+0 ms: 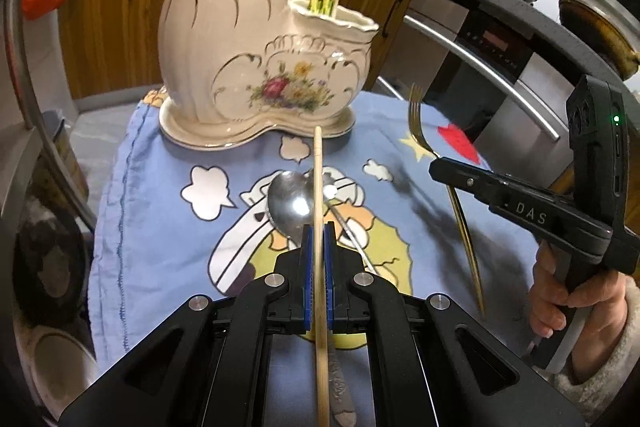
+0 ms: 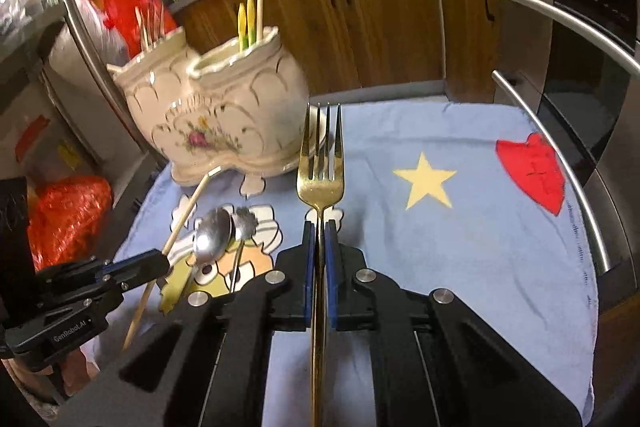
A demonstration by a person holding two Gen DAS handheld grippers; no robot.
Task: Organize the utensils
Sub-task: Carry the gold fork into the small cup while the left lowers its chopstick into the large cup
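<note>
Basically mid-task, both tools loaded, drop-off pending. Blue cartoon cloth (image 2: 460, 267) covers the table; at its far edge sits the cream two-compartment ceramic holder (image 1: 224, 67), tall compartment with wooden sticks in it, low compartment with yellow-green plastic picks and one stick. Left gripper (image 1: 318, 247) jaws closed on a wooden chopstick (image 1: 317, 179), which points at the holder's base, tip near it but whether it touches, can't tell. Right gripper (image 2: 319, 247) jaws closed on a gold fork (image 2: 320, 167), tines up and forward, held above the cloth to the right of the holder. On the cloth just ahead of the left gripper: a steel spoon (image 1: 290, 203) bowl-up and a smaller steel utensil (image 2: 243, 223) beside it, both not yet picked. Judged step: carrying held items to the holder. Next move likely calls for lifting each item above the rim, tipping it upright, then lowering into a compartment; which compartment suits the fork is a guess. Spoon and small utensil remain afterwards.
</note>
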